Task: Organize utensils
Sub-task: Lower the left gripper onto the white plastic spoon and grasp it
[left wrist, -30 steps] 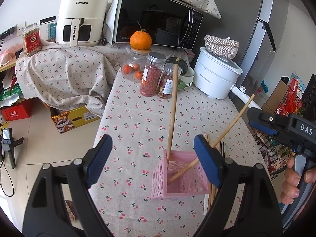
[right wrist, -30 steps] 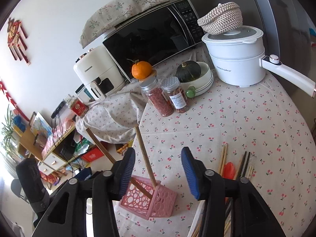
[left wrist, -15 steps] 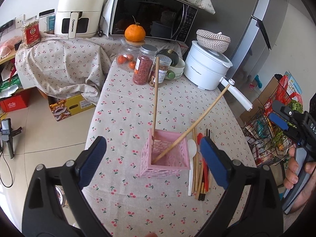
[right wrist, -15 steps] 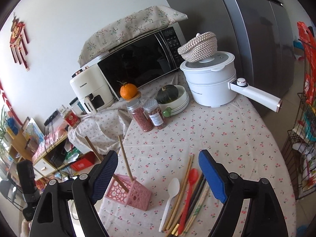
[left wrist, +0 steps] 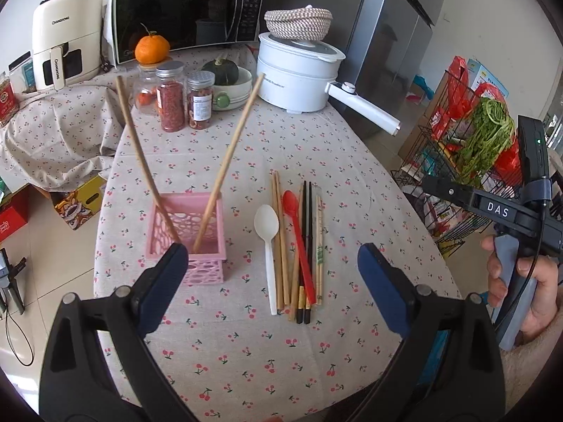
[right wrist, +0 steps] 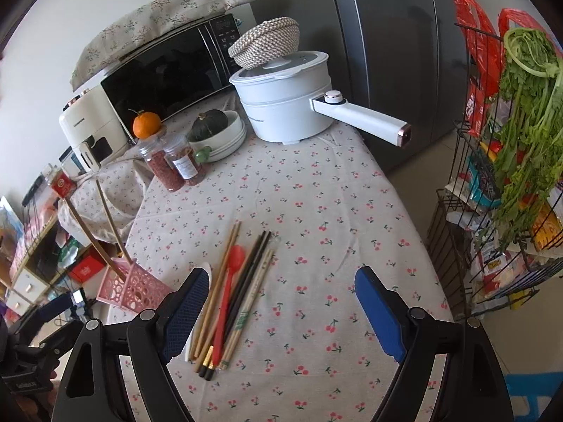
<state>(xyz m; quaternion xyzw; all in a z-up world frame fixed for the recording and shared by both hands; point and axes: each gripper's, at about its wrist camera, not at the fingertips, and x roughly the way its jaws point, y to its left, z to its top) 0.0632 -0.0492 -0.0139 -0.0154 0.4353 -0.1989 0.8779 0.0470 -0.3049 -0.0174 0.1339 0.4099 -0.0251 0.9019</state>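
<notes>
Utensils (left wrist: 295, 246) lie in a loose bundle on the cloth (left wrist: 246, 344), ahead of the left gripper (left wrist: 272, 270) between its spread, empty fingers. A pink basket (left wrist: 186, 225) with two sticks leaning in it sits just beyond its left fingertip, near the table's left edge. The right gripper (right wrist: 278, 302) is also released and empty; the bundle lies by its left finger, with bare cloth ahead running to the table's right edge.
</notes>
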